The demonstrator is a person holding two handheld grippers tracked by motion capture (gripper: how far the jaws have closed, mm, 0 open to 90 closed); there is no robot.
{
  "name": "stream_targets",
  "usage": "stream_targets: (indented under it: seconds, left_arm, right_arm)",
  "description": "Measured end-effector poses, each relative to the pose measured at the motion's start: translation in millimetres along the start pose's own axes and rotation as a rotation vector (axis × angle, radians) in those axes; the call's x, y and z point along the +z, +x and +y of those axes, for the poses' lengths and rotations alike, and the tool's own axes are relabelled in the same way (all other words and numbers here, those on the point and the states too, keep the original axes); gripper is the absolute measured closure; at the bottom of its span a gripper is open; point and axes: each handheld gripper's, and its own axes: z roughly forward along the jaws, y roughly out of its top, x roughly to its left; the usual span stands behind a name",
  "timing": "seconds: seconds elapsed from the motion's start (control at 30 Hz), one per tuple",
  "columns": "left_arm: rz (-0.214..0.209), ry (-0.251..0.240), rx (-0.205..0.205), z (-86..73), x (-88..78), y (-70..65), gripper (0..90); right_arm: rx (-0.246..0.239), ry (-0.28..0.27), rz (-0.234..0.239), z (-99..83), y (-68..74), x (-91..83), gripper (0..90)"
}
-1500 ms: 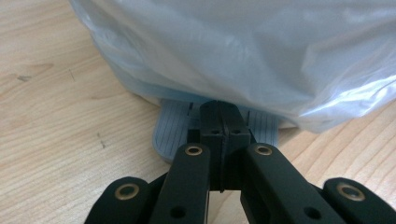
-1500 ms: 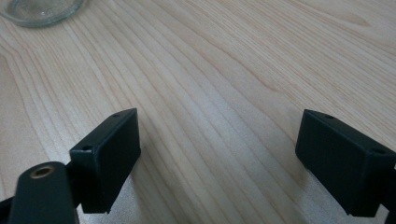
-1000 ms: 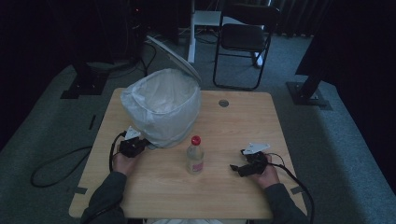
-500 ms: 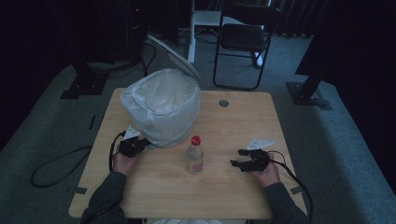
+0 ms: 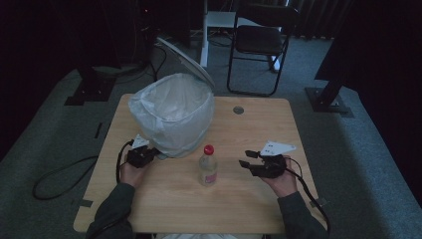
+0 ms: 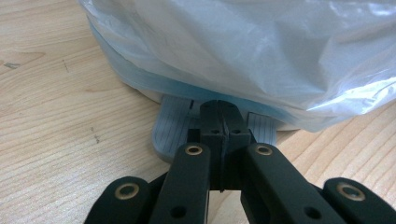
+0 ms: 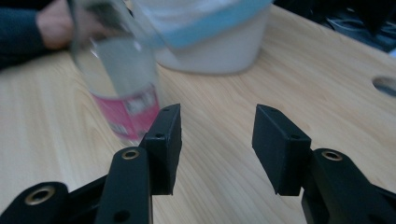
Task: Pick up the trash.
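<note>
I can't read any text from here. The bottle [image 5: 207, 167] just in front of the lined bin [image 5: 171, 118] carries a pink label [image 7: 131, 113] with white marks on it, but in the right gripper view it is blurred and I can't make out a word. From the high view the same label is too small to read. The bin's plastic liner [image 6: 261, 51] and the pedal [image 6: 173, 130] at the bin's foot show me no printing.

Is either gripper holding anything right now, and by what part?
Nothing is held. The left gripper is shut, resting over the bin's pedal; the right gripper is open beside the bottle.
</note>
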Motion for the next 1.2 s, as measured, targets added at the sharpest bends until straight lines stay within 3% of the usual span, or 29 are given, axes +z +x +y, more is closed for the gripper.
stream_targets:
  seconds: [0.2,0.33,0.4,0.77,0.97,1.2]
  left_arm:
    - [0.001,0.0,0.001,0.0,0.0,-0.1,90.0]
    - [0.001,0.0,0.0,0.0,0.0,0.0,90.0]
    - [0.0,0.0,0.0,0.0,0.0,0.1,90.0]
    - [0.0,-0.001,-0.002,0.0,0.0,0.1,90.0]
    - [0.0,-0.002,-0.003,0.0,0.1,0.0,90.0]
    - [-0.002,-0.001,-0.004,0.0,0.0,0.2,90.0]
  right_arm:
    - [-0.014,-0.017,0.054,20.5,9.5,5.7,57.1]
    - [-0.016,-0.073,0.139,39.3,17.0,13.2,59.2]
    - [-0.018,-0.074,0.173,45.8,20.2,17.3,61.2]
    - [-0.058,-0.125,0.255,68.3,35.8,34.0,53.9]
    - [-0.055,-0.137,0.303,72.9,35.9,45.2,56.6]
    - [-0.082,-0.136,0.32,77.5,37.4,56.6,58.8]
